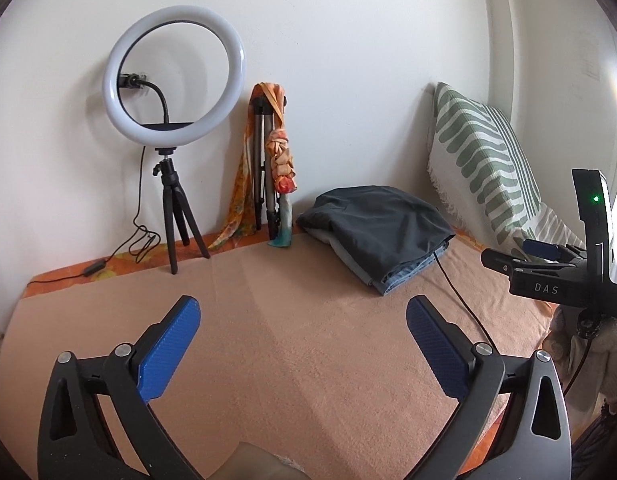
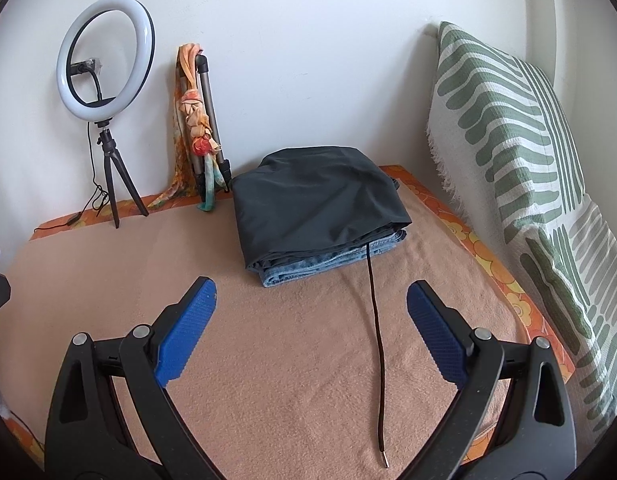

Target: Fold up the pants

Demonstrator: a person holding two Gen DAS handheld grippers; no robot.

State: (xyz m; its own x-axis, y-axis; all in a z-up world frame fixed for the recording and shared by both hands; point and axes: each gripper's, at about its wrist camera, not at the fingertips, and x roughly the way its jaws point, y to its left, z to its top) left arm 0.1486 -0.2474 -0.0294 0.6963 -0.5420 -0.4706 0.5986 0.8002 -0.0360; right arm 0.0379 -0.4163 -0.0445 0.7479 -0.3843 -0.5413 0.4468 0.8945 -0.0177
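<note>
Folded dark grey pants (image 2: 316,196) lie on top of folded blue jeans (image 2: 332,262) at the back of the peach blanket (image 2: 288,360). A dark drawstring (image 2: 375,340) trails from the stack toward the front. My right gripper (image 2: 312,300) hovers open before the stack, nothing between its blue pads. In the left wrist view the same stack (image 1: 376,228) sits to the back right, and my left gripper (image 1: 302,314) stands wide open over bare blanket (image 1: 288,340). The right gripper's body (image 1: 564,272) shows at that view's right edge.
A ring light on a small tripod (image 1: 172,80) and a folded tripod draped with an orange scarf (image 1: 268,160) stand against the back wall. A green-striped pillow (image 2: 508,140) leans along the right side. An orange floral sheet (image 2: 480,256) edges the blanket.
</note>
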